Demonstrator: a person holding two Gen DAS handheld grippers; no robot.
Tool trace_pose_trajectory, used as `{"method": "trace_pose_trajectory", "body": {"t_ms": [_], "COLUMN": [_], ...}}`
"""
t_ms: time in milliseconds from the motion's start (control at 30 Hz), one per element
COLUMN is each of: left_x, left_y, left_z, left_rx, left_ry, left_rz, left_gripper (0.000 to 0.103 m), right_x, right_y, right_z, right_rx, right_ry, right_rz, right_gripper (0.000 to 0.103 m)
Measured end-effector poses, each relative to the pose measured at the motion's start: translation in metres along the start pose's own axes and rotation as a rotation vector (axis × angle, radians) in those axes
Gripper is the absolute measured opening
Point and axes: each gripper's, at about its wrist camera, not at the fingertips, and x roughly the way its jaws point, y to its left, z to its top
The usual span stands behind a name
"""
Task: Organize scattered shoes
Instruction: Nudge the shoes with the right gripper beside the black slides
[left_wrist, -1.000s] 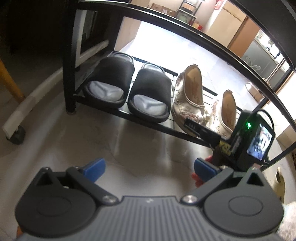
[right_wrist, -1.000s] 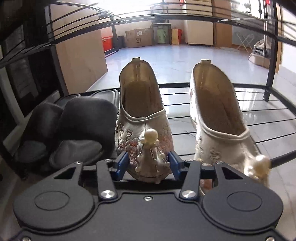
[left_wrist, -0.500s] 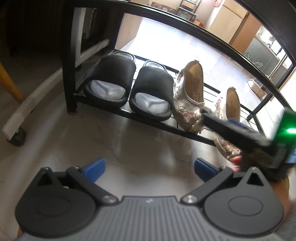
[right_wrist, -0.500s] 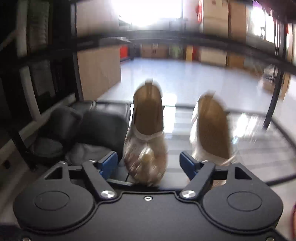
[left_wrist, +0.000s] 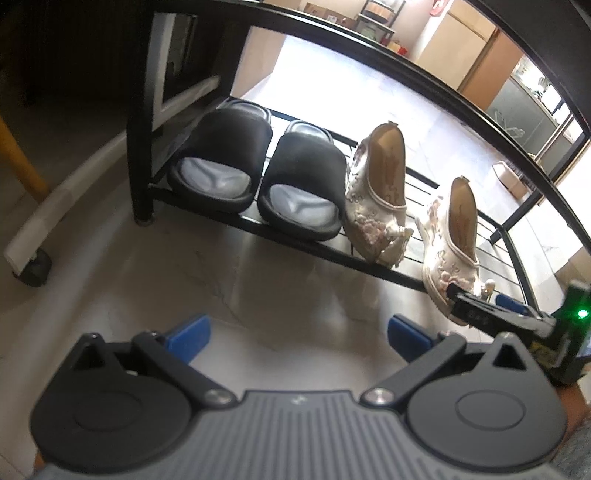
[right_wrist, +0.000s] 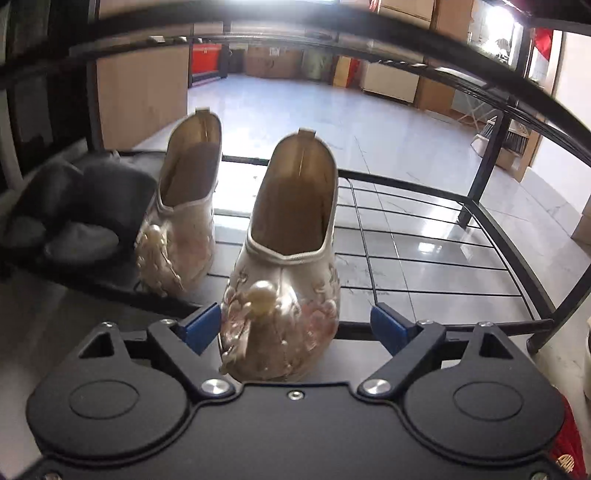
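Observation:
On the black wire rack's bottom shelf stand two black slippers at the left and two cream embroidered shoes beside them, toes toward me. My right gripper sits at the toe of the right embroidered shoe; its jaws are closing with the pearl-tipped toe between them, and the pads do not press on it. The left embroidered shoe stands free next to the slippers. My left gripper hangs open over the floor in front of the rack, holding nothing.
An upper rack bar arches over the shoes. Bare wire shelf lies right of the shoes, bounded by a rack post. A white wheeled base and a yellow wooden leg stand left of the rack.
The right gripper let go of the left embroidered shoe's toe, opened wide and moved right to the other embroidered shoe. The left gripper stayed put.

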Motion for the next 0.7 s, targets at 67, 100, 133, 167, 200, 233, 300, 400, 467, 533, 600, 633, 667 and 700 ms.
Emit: {"method": "trace_pose_trajectory", "body": {"t_ms": [67,100,133,167,200,233,300,400,467,533,600,633,667,700], "left_x": [0.002,0.003,0.003,0.004,0.005,0.006,0.006,0.007,0.007,0.007,0.007,0.007,0.007,0.007], "left_y": [0.0,-0.001,-0.001,-0.002,-0.002,-0.003,-0.004,-0.003,-0.001,-0.001,-0.003,-0.003,-0.004,-0.004], "left_z": [0.0,0.0,-0.001,-0.002,-0.002,-0.003,-0.004,-0.004,-0.003,-0.003,-0.004,-0.005,-0.005,-0.006], "left_rx": [0.0,0.001,0.003,0.006,0.009,0.012,0.019,0.011,-0.003,-0.003,0.009,0.012,0.016,0.017], "left_ry": [0.005,0.008,0.013,0.018,0.023,0.026,0.031,0.037,0.039,0.039,0.038,0.039,0.042,0.043], "left_rz": [0.001,0.002,0.001,-0.001,-0.002,-0.003,-0.004,-0.004,-0.007,-0.011,-0.012,-0.013,-0.015,-0.015], "left_gripper": [0.102,0.102,0.102,0.102,0.102,0.102,0.102,0.102,0.102,0.102,0.102,0.102,0.102,0.102], "right_x": [0.005,0.007,0.01,0.013,0.015,0.017,0.019,0.008,0.005,0.013,0.025,0.031,0.034,0.038], "right_y": [0.002,0.003,0.004,0.005,0.003,0.001,-0.004,-0.014,-0.018,-0.022,-0.029,-0.032,-0.032,-0.032], "right_z": [0.002,0.003,0.003,0.004,0.005,0.005,0.006,0.009,0.012,0.01,0.004,0.002,0.001,0.0], "right_rx": [-0.001,-0.001,-0.001,-0.001,0.012,0.024,0.063,0.131,0.131,0.149,0.197,0.22,0.222,0.225], "right_ry": [0.002,0.007,0.011,0.016,0.027,0.037,0.047,0.0,-0.01,0.016,0.04,0.051,0.06,0.069], "right_rz": [0.017,0.015,0.013,0.012,0.013,0.015,0.013,0.02,0.033,0.033,0.068,0.085,0.093,0.1], "right_gripper": [0.075,0.076,0.077,0.079,0.08,0.085,0.087,0.089,0.095,0.096,0.1,0.1,0.1,0.101]}}
